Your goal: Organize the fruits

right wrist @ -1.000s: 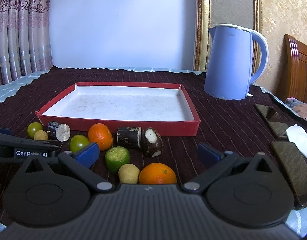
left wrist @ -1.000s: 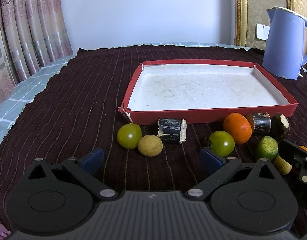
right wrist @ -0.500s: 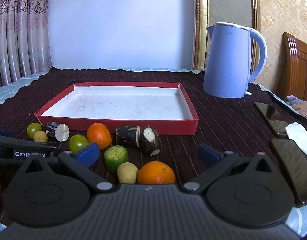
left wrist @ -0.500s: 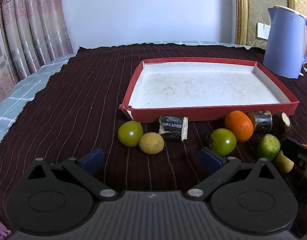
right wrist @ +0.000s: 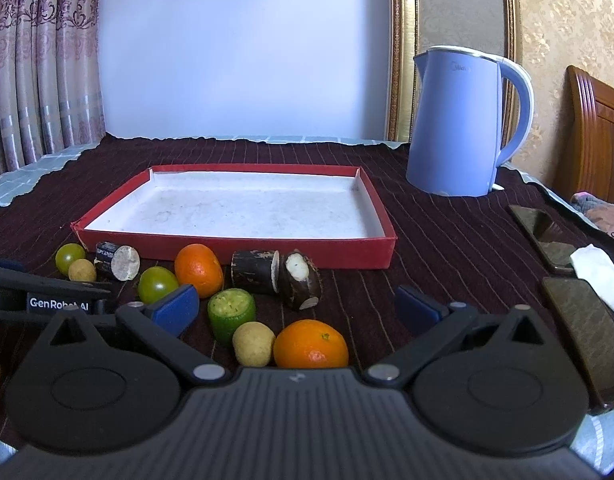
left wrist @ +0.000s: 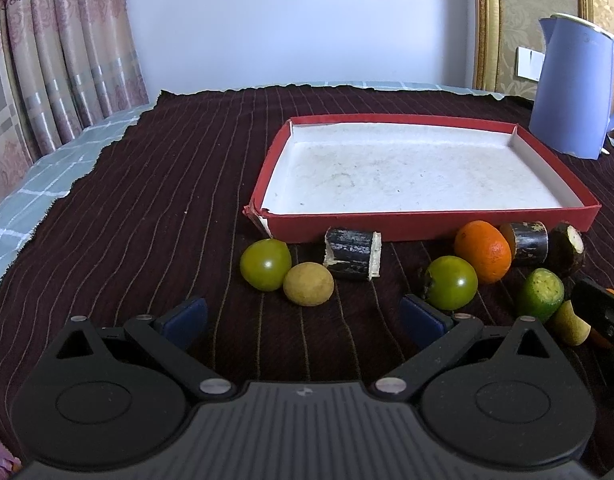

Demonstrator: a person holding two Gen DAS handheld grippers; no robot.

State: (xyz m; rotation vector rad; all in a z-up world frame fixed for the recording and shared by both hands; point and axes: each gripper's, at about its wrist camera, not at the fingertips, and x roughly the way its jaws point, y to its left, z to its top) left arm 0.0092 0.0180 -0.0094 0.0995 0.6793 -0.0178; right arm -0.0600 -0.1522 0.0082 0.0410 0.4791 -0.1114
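Left gripper (left wrist: 305,314), right gripper (right wrist: 297,306): jaws apart.

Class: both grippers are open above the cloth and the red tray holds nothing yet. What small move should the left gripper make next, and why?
Probably ease the left gripper forward and down around the yellow-brown fruit. That fruit lies nearest, almost centred between the open fingers, while the red tray just behind it holds no fruit yet.

left gripper (left wrist: 305,316): black body | blue pads (left wrist: 185,317) | silver screws

Fruit row (left wrist: 483,251) before open tray (left wrist: 427,225)
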